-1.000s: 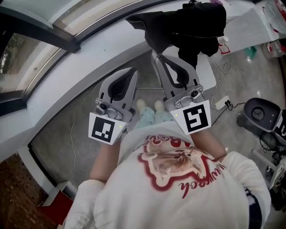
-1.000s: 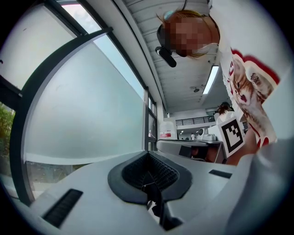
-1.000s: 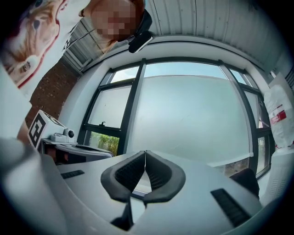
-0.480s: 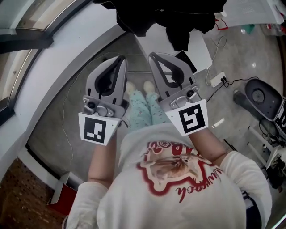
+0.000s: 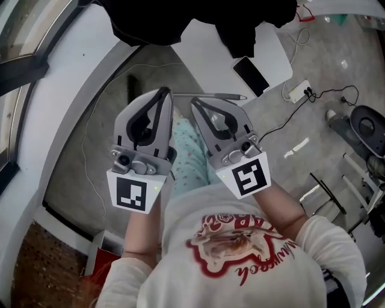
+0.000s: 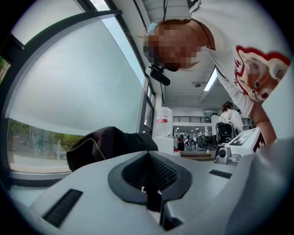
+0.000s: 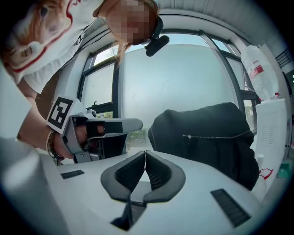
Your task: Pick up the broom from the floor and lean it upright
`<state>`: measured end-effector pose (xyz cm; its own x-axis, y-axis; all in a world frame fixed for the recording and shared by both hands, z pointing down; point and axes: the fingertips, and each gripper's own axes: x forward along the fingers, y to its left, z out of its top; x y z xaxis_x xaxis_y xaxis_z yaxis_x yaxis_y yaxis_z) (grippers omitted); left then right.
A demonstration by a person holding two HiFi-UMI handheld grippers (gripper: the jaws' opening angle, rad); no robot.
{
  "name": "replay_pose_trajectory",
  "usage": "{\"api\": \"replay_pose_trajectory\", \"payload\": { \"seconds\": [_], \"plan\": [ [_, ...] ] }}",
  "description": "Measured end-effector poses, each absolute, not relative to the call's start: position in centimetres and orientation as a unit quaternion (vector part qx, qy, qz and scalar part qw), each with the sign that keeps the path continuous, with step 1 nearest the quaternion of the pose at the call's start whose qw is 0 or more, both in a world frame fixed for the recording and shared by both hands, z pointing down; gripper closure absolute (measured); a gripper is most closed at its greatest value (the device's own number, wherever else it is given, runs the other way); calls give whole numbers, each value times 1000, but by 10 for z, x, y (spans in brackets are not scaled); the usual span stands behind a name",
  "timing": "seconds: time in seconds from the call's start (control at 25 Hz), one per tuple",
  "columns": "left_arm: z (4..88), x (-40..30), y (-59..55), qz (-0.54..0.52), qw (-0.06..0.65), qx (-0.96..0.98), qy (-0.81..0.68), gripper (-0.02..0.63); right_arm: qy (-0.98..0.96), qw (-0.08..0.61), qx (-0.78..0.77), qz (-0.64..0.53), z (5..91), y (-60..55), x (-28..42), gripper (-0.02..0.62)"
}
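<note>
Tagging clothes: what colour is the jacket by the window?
Black jacket; clearest in the right gripper view.

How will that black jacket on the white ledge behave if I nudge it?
The black jacket looks floppy: it lies slumped in folds, so it would probably bunch, not slide whole. Its overhanging part may drag it off the white ledge.

Broom [image 5: 224, 95] (only a thin grey handle shows) seemingly lies flat on floor [image 5: 108, 156].

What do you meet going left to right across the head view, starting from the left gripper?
left gripper → right gripper → phone → power strip → round black appliance
</note>
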<state>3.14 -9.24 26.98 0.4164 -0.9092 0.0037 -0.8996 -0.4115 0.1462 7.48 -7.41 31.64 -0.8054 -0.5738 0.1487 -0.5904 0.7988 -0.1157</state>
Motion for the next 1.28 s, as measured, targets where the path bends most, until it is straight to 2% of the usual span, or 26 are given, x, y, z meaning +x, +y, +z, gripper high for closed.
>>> {"api": "replay_pose_trajectory", "payload": {
  "seconds": [0.8,1.12,1.28],
  "plan": [
    [365,107,-107,-23,92,881,-463,584,-905,164,374,123,485,-35,171,569],
    [376,151,-115,-15,92,907,-411,584,-878,149,434,139,509,-41,209,567],
    [380,161,-117,-10,96,911,-400,584,-873,150,437,156,523,-41,219,503]
  ]
}}
